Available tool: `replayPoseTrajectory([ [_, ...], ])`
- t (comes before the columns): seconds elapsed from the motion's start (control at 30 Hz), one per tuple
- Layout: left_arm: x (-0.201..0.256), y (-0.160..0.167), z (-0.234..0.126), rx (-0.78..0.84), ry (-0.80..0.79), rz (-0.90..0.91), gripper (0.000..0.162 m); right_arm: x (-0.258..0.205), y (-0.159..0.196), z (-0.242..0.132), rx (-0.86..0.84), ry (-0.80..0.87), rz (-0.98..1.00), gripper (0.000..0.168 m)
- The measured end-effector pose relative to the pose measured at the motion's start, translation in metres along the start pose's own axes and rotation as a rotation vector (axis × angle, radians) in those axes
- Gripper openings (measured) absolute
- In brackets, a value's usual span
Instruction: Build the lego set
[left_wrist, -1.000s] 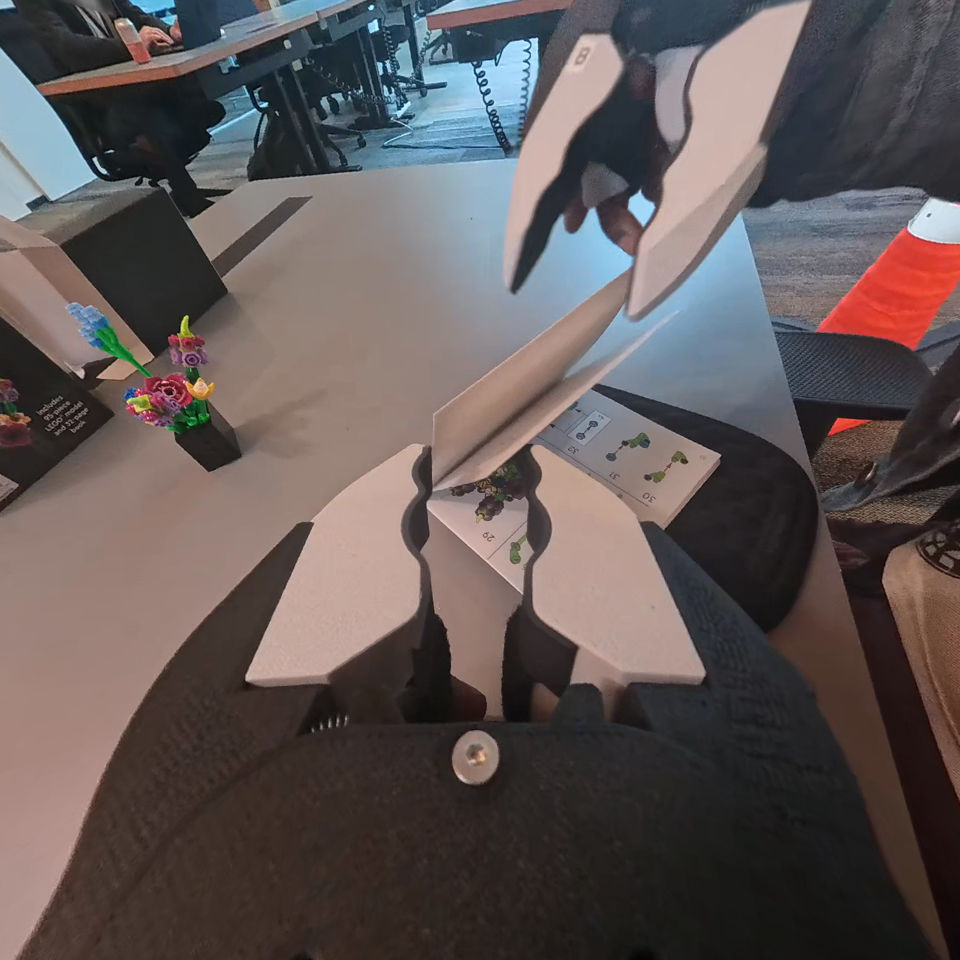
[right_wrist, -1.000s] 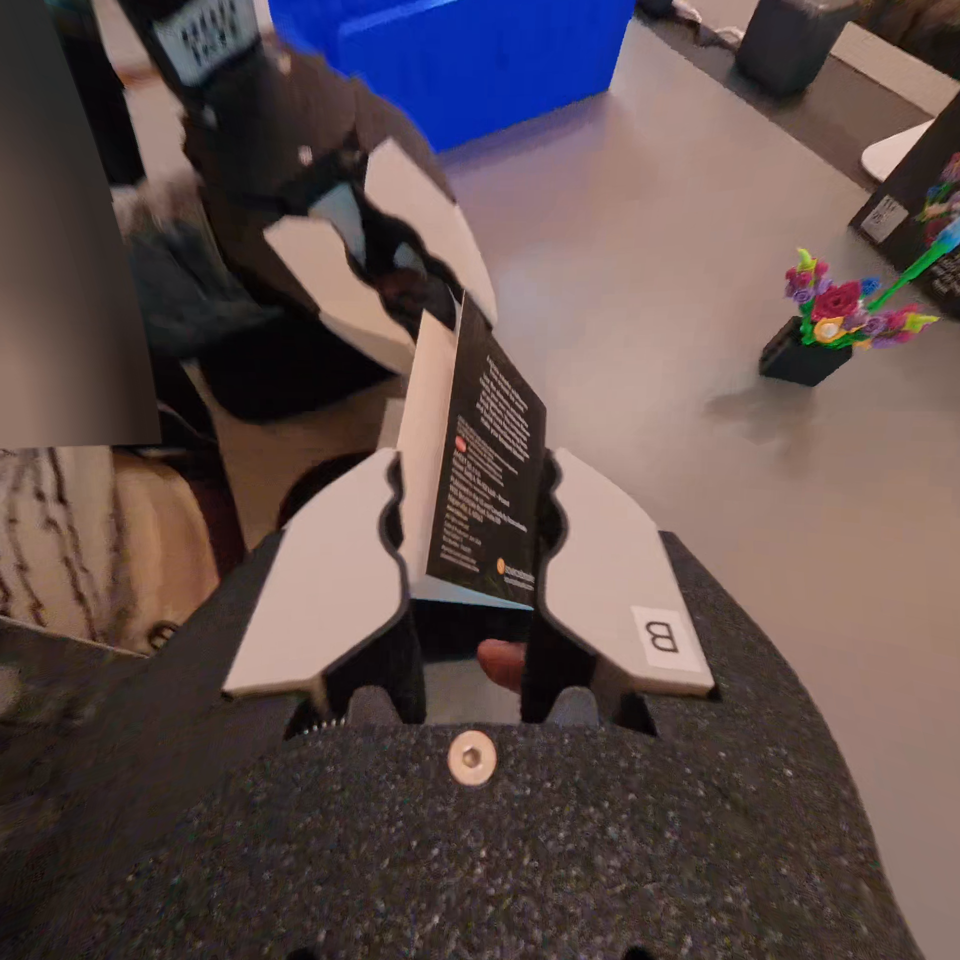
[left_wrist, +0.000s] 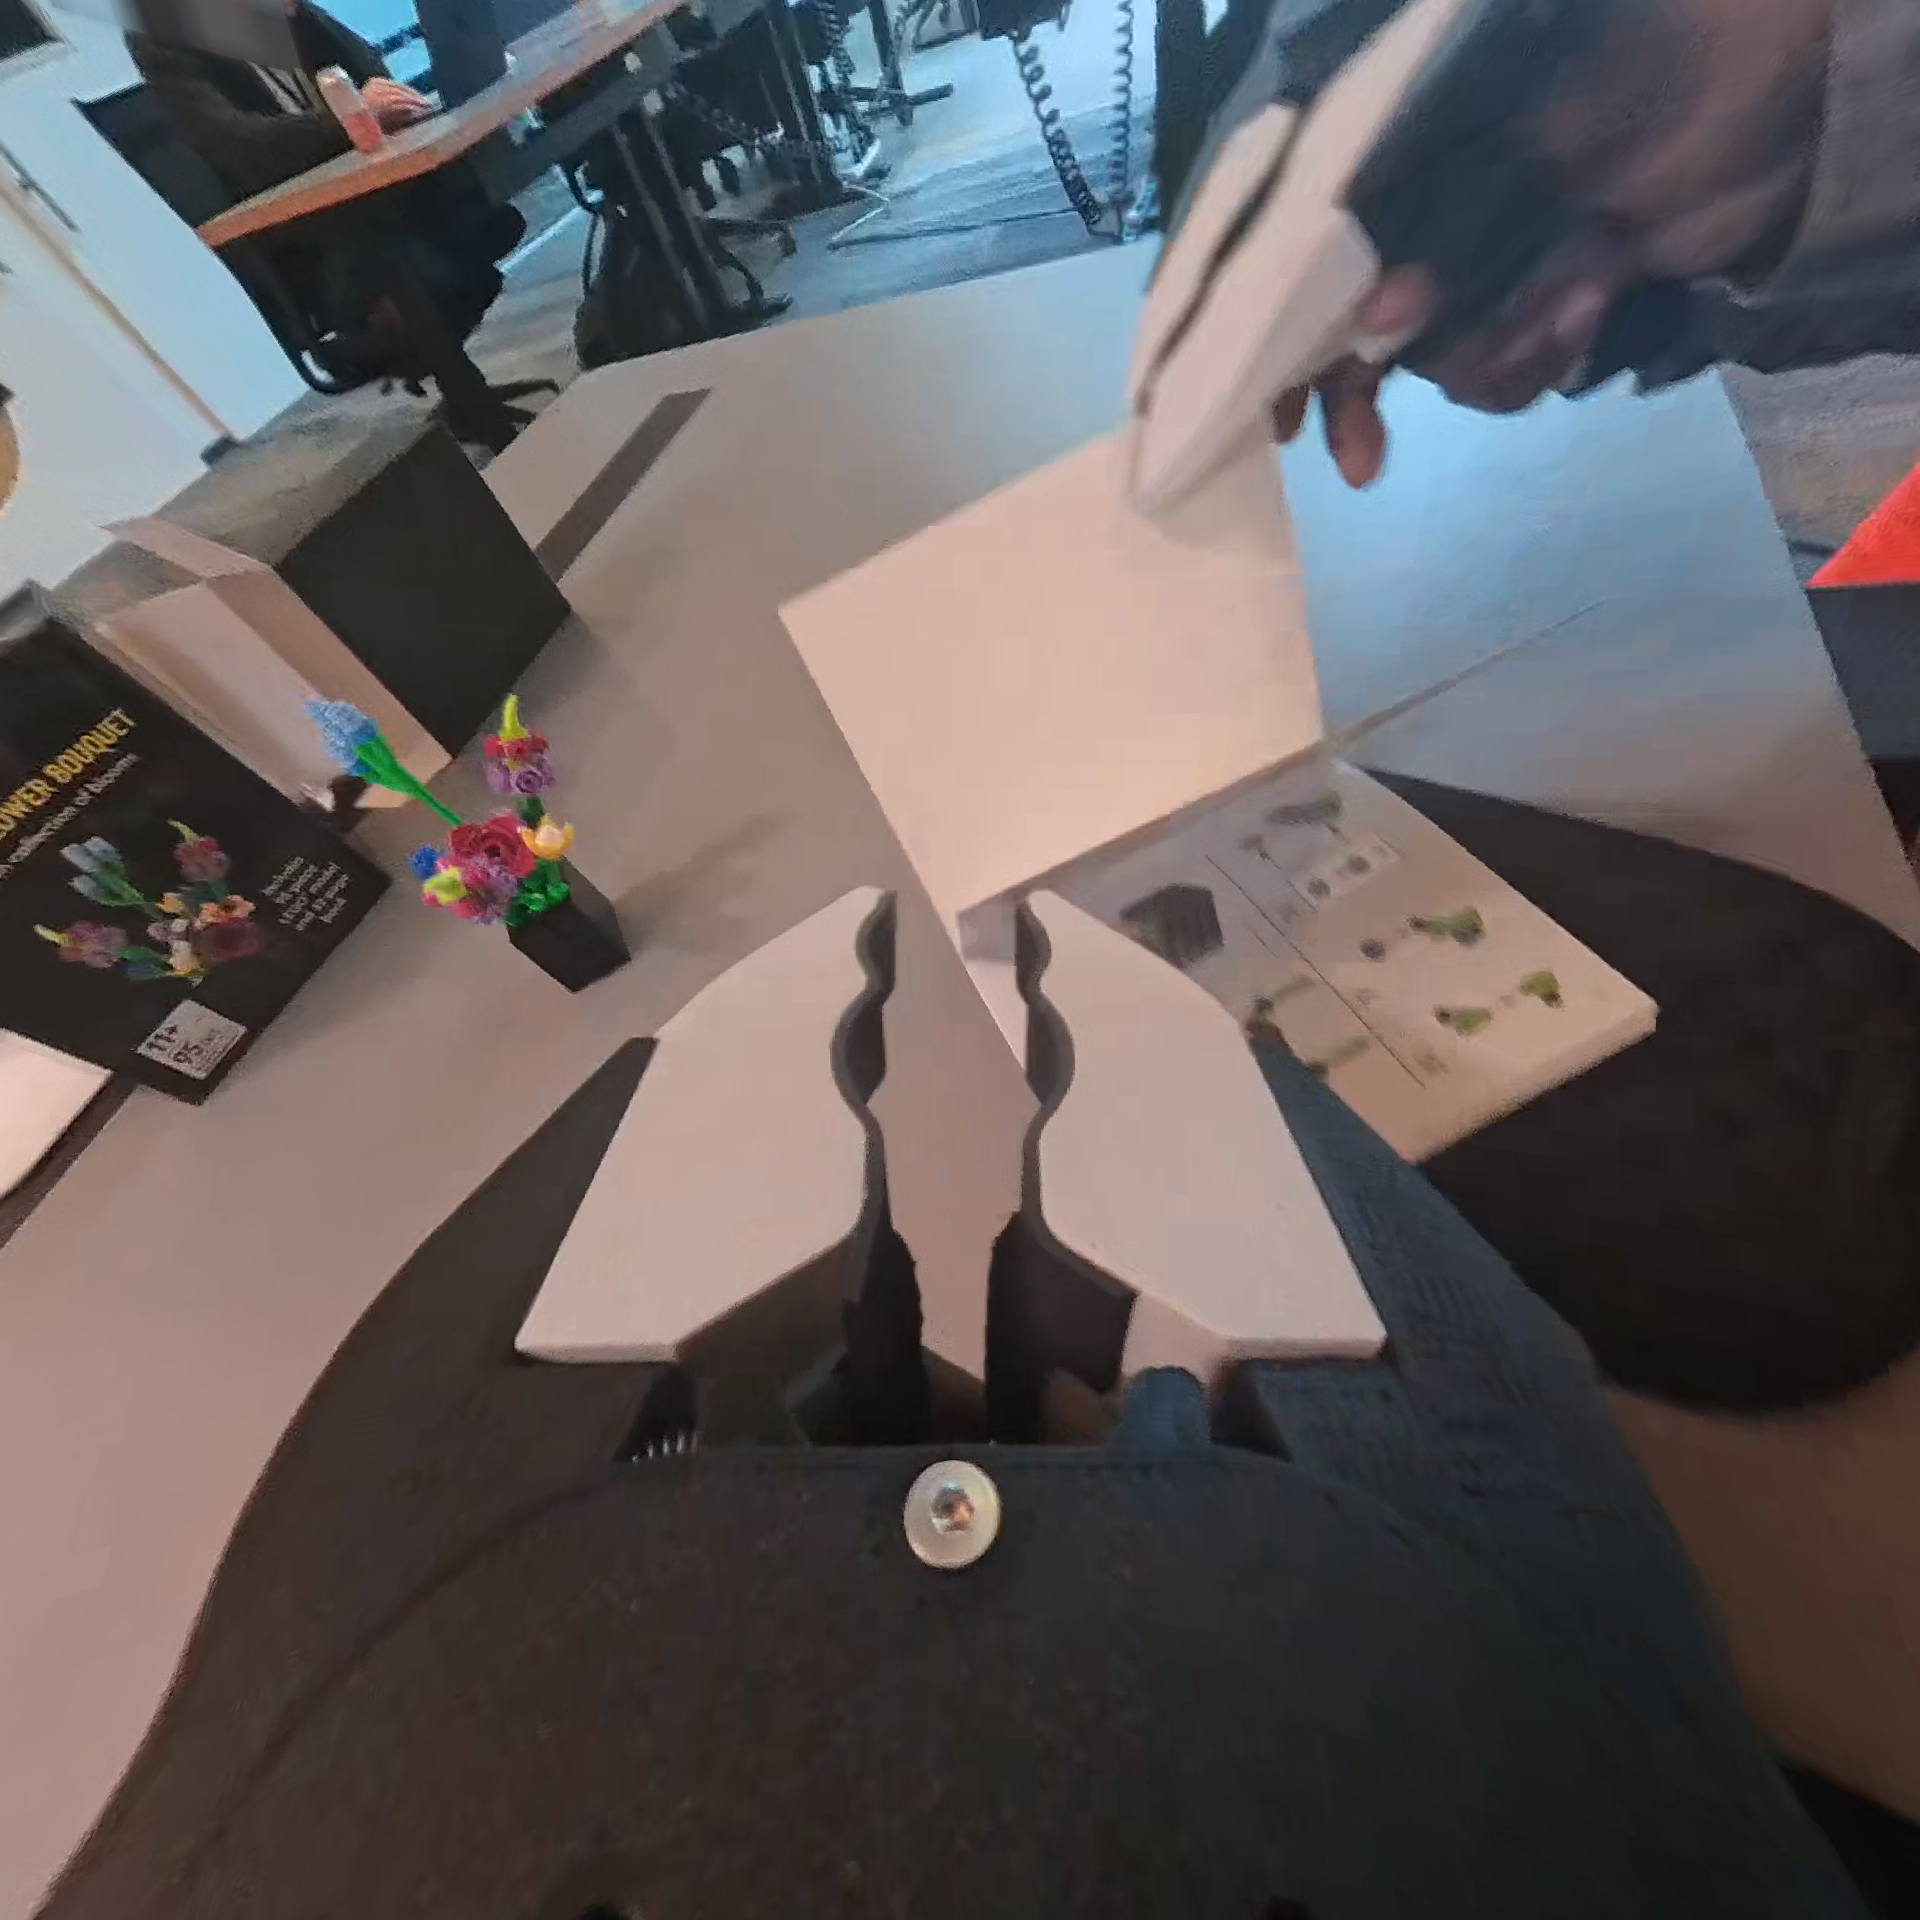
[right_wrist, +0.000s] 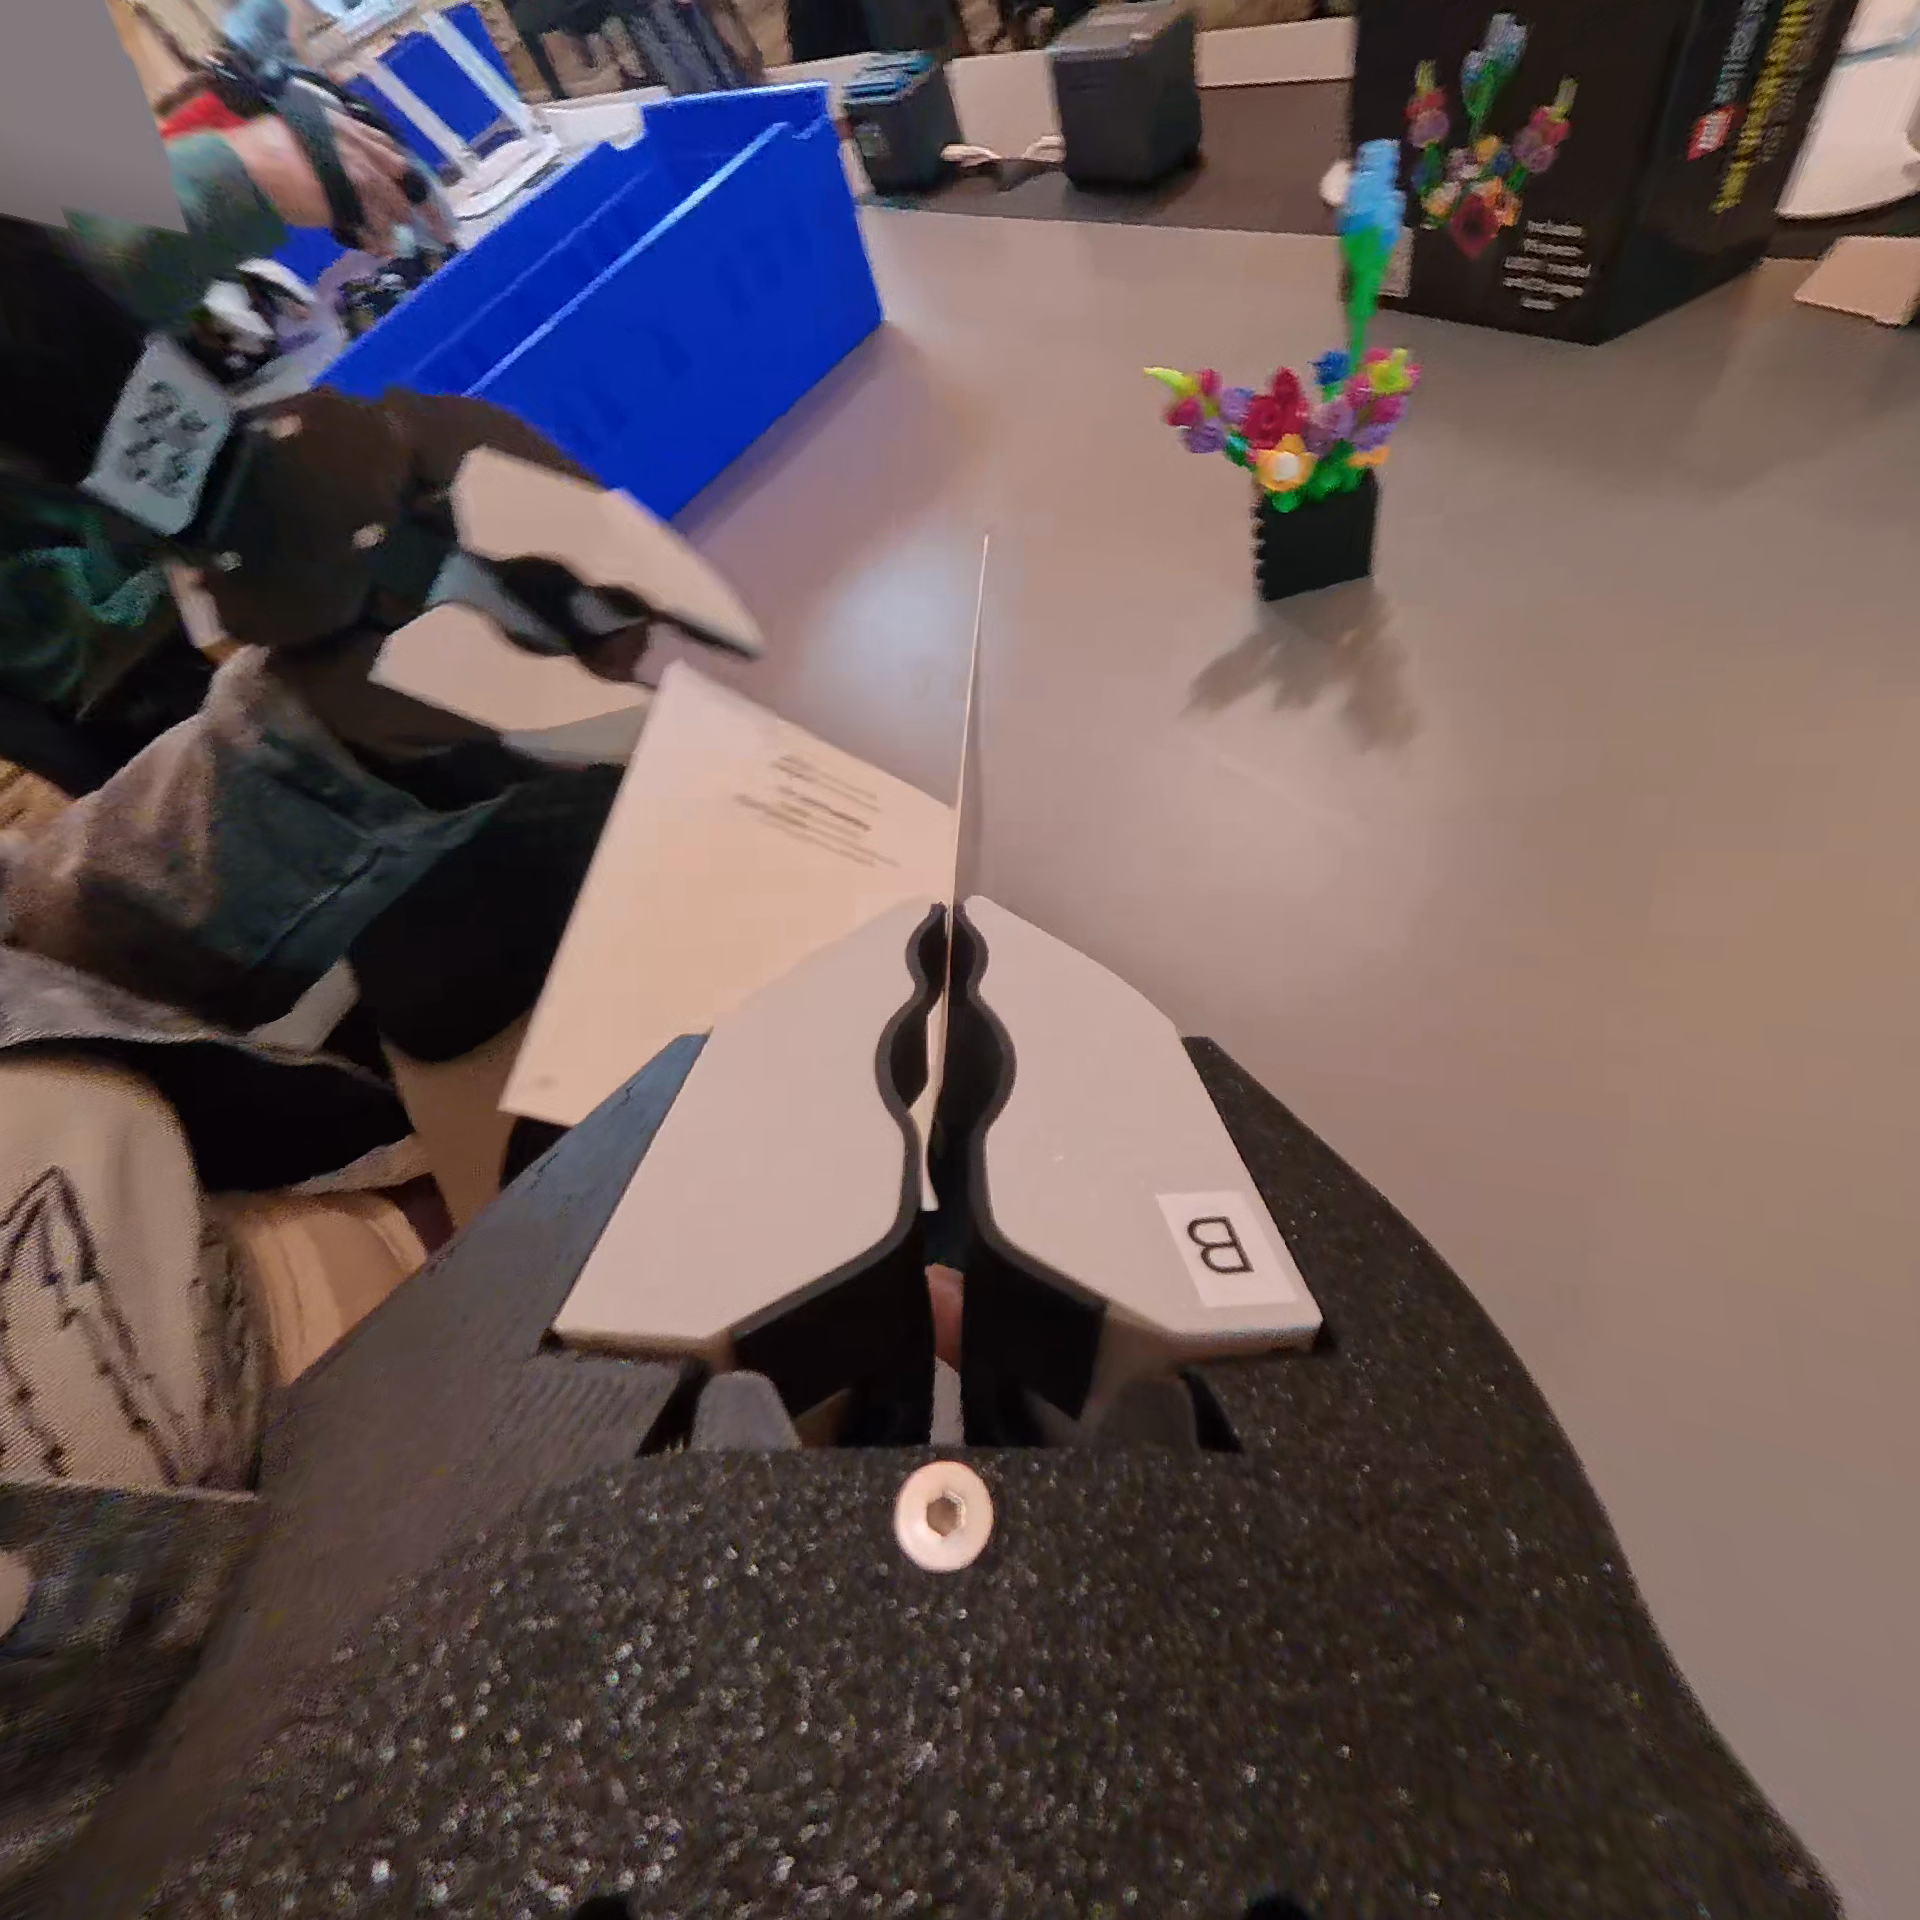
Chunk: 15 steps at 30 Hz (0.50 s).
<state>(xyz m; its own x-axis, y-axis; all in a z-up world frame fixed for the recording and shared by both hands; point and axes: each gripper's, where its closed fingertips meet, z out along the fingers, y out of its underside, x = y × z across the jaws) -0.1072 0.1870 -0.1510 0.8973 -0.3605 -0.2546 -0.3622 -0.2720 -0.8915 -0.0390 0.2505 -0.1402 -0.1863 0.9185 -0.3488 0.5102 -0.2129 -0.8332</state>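
Observation:
An open instruction booklet (left_wrist: 1403, 966) lies at the table's near edge, partly over a black rounded pad. My right gripper (right_wrist: 951, 909) is shut on one white page (left_wrist: 1039, 707) and holds it raised. That page shows edge-on as a thin line in the right wrist view (right_wrist: 971, 675). The right gripper also shows in the left wrist view (left_wrist: 1153, 488), pinching the page's top corner. My left gripper (left_wrist: 956, 914) is open, its fingers apart at the booklet's near corner. In the right wrist view it (right_wrist: 696, 681) hovers over the booklet (right_wrist: 707, 904). A built flower bouquet (left_wrist: 509, 873) in a black block stands on the table (right_wrist: 1299, 447).
The black set box (left_wrist: 156, 883) lies at the left, with a blue flower stem (left_wrist: 364, 748) beside it. A black box (left_wrist: 416, 561) stands behind it. A blue crate (right_wrist: 644, 281) sits at the table's far side. An orange cone (left_wrist: 1870, 551) and the black pad (left_wrist: 1714, 1195) are at the right. Left tips and right tips are each some 20 centimetres from the blue flower stem (left_wrist: 364, 748). Seen from the right wrist view (right_wrist: 1376, 234) as well.
My right gripper has closed on a page and swung it up and over. The pages that stood between my left fingers are gone from them.

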Motion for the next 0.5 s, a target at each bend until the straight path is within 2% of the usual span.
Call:
replayPoseTrajectory([
  [0.03,-0.003,-0.002,0.008,-0.017,0.015,-0.015,0.028,-0.013,0.0,0.001,-0.004,-0.073,-0.01,0.003],
  [0.07,-0.005,-0.001,0.017,-0.056,0.039,-0.029,0.029,-0.031,0.001,0.002,-0.009,-0.172,-0.015,0.014],
  [0.1,-0.007,0.001,0.024,-0.097,0.061,-0.041,0.03,-0.047,0.003,0.003,-0.02,-0.266,-0.009,0.04],
  [0.13,-0.006,0.002,0.03,-0.123,0.089,-0.054,0.031,-0.059,0.008,0.003,-0.046,-0.32,-0.006,0.072],
  [0.2,-0.003,0.002,0.036,-0.128,0.132,-0.09,0.034,-0.062,0.026,0.011,-0.128,-0.256,-0.071,0.108],
  [0.23,-0.001,0.003,0.037,-0.124,0.14,-0.103,0.035,-0.057,0.036,0.017,-0.157,-0.173,-0.14,0.113],
  [0.3,0.001,0.007,0.033,-0.118,0.125,-0.104,0.038,-0.046,0.047,0.026,-0.167,-0.019,-0.318,0.096],
  [0.33,0.002,0.01,0.028,-0.121,0.115,-0.097,0.039,-0.04,0.051,0.028,-0.163,0.054,-0.409,0.073],
  [0.4,0.003,0.018,0.012,-0.15,0.078,-0.109,0.042,-0.026,0.051,0.03,-0.151,0.198,-0.567,0.011],
  [0.43,0.004,0.025,0.001,-0.183,0.057,-0.136,0.043,-0.023,0.048,0.028,-0.135,0.245,-0.627,0.002],
  [0.5,0.015,0.041,-0.023,-0.262,0.073,-0.231,0.046,-0.022,0.04,0.025,-0.085,0.271,-0.645,0.0],
])
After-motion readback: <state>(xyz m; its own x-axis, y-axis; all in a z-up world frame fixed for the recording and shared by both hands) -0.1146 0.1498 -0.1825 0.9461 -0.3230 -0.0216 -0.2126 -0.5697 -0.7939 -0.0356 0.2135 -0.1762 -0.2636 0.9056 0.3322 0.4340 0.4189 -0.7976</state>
